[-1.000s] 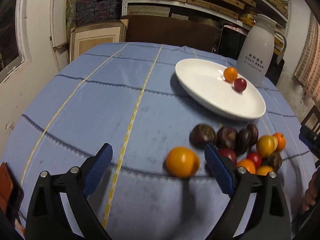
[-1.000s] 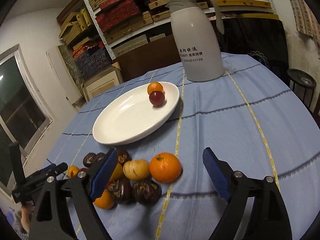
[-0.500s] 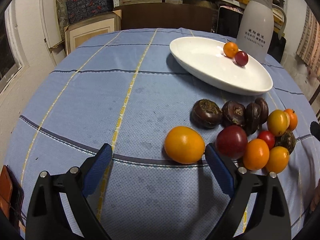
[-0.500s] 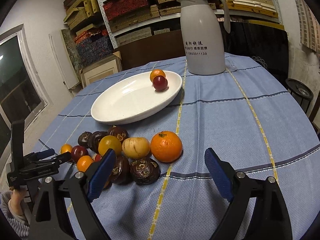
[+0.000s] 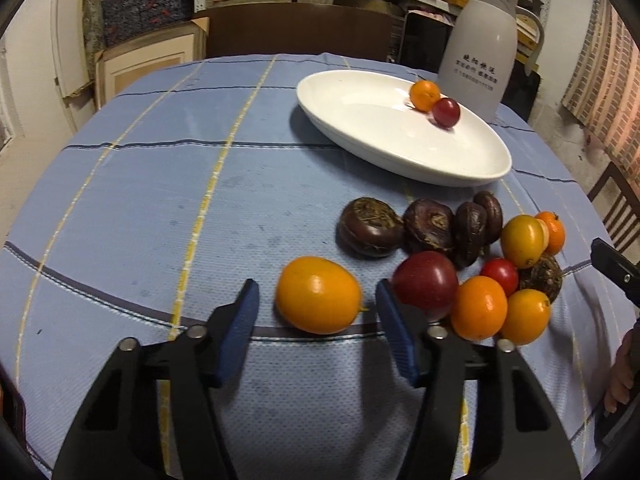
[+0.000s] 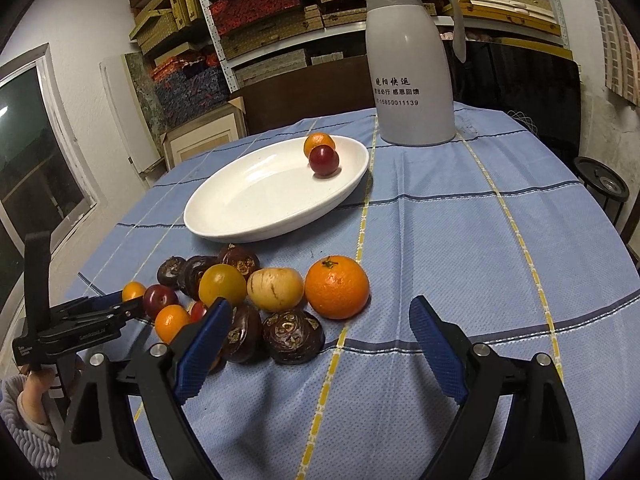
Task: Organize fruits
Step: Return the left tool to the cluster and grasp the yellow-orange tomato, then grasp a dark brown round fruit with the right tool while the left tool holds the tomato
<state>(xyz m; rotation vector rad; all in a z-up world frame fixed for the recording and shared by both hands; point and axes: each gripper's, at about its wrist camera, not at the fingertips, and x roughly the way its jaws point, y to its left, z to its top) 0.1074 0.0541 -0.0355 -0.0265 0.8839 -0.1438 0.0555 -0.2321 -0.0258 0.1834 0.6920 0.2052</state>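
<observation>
The left gripper (image 5: 316, 300) is held open around the orange fruit (image 5: 319, 295) — no contact is seen — just beside the fruit pile (image 6: 256, 296), near the white plate (image 6: 240, 208). The right gripper (image 6: 320, 320) is spread, empty.

Your left gripper (image 5: 316, 300) now sits lower and closer to the orange-yellow fruit (image 5: 318, 295) than a second ago, and its blue pads (image 5: 240, 320) have narrowed from a wide spread to flank the fruit on both sides with small gaps left. Your right gripper (image 6: 320, 328) has drifted back a little, so the mandarin (image 6: 337, 287) now lies ahead of its tips.
</observation>
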